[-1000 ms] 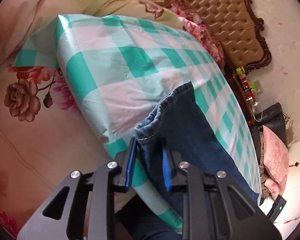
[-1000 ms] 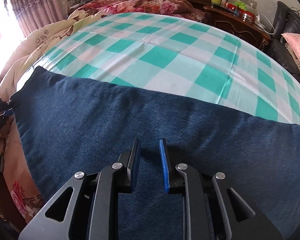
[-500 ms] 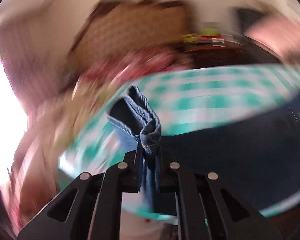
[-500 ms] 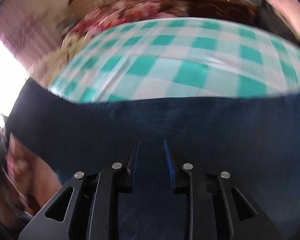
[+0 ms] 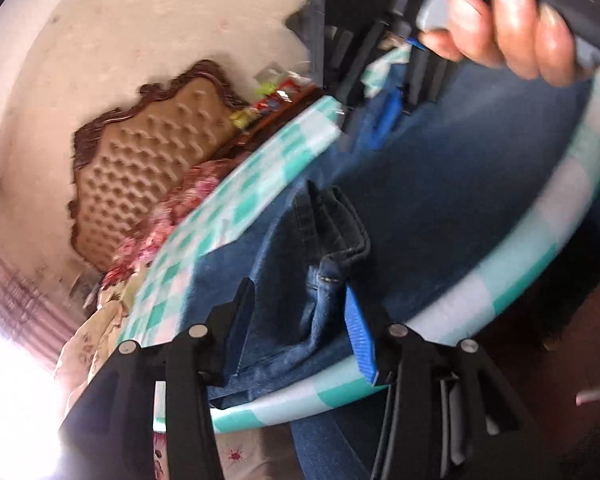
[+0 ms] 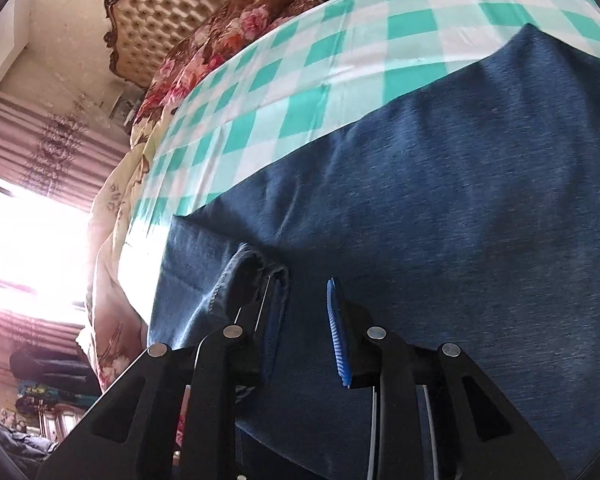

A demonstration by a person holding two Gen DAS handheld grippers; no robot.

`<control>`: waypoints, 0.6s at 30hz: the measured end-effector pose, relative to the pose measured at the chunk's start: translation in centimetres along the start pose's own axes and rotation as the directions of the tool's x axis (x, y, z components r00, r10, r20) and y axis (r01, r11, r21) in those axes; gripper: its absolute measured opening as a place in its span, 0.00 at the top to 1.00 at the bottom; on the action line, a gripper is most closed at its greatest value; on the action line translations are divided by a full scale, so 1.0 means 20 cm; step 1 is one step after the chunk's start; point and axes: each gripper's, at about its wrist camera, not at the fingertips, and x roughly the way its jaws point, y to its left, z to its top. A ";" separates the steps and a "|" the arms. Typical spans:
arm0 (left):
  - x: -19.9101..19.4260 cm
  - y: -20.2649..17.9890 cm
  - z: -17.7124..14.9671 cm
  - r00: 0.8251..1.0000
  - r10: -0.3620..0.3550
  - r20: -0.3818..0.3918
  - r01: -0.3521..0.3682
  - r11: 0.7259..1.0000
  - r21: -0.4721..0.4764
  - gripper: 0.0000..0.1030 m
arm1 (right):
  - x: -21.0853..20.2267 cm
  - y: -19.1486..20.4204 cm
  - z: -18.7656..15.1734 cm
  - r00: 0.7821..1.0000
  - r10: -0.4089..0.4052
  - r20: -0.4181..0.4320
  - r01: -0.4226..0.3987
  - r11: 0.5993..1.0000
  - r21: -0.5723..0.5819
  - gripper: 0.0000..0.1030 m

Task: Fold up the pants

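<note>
While the left gripper (image 5: 300, 320) hangs over the near edge of the bed, its jaws have just been opening and now stand spread, with the bunched hem of the pants (image 5: 332, 256) lying between the black finger on one side and the blue pad on the other; neither visibly presses on the denim. The right gripper (image 6: 300, 312) also stands partly spread, its jaws apart above the flat denim; a folded, stitched edge of the pants (image 6: 244, 276) rises against the outer side of its left finger, and nothing is pinched between the pads. In the left wrist view a hand (image 5: 496, 12) grips the handle of that other gripper at the top of the picture. The pants lie spread across the green-and-white checked sheet (image 6: 340, 60). Beyond it sit a floral quilt (image 6: 228, 36) and a tufted headboard (image 5: 148, 160), with pink curtains (image 6: 40, 144) beside a bright window.
</note>
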 end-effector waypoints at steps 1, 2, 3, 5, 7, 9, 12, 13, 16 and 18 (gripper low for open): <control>0.01 -0.02 0.00 0.999 -0.033 -0.007 0.033 0.999 0.035 0.55 | 0.00 0.01 -0.01 1.000 0.006 -0.007 -0.006 1.000 -0.007 0.74; 0.01 -0.04 -0.01 0.999 -0.045 -0.008 0.046 0.996 0.072 0.55 | 0.01 0.03 -0.01 1.000 0.009 -0.014 -0.009 1.000 -0.014 0.74; 0.02 -0.05 -0.01 0.998 -0.059 -0.009 0.060 0.995 0.080 0.55 | 0.01 0.02 -0.02 1.000 0.009 -0.018 -0.010 1.000 -0.018 0.74; 0.03 0.01 0.00 0.989 -0.148 -0.027 0.148 0.989 -0.004 0.57 | 0.03 0.04 -0.03 0.999 0.012 -0.034 -0.013 1.000 -0.022 0.74; 0.05 0.09 0.00 0.960 -0.275 -0.043 0.269 0.956 -0.118 0.57 | 0.05 0.04 -0.05 0.999 0.014 -0.050 -0.015 1.000 -0.023 0.74; 0.04 0.17 0.00 0.911 -0.413 -0.003 0.403 0.889 -0.216 0.57 | 0.07 0.05 -0.06 0.998 0.013 -0.068 -0.015 0.999 -0.033 0.74; 0.00 0.28 0.02 0.883 -0.464 0.075 0.460 0.822 -0.336 0.57 | 0.09 0.06 -0.07 0.997 0.011 -0.073 -0.015 0.999 -0.044 0.74; 0.01 0.32 0.01 0.886 -0.456 0.079 0.452 0.814 -0.364 0.64 | 0.09 0.07 -0.07 0.997 0.008 -0.073 -0.011 0.999 -0.044 0.74; 0.09 0.33 0.01 0.908 -0.419 0.028 0.398 0.837 -0.375 0.75 | 0.12 0.06 -0.07 0.997 0.003 -0.083 -0.005 0.999 -0.034 0.74; 0.15 0.33 0.00 0.910 -0.415 -0.009 0.381 0.845 -0.376 0.80 | 0.12 0.07 -0.08 0.996 0.004 -0.088 -0.008 0.999 -0.037 0.74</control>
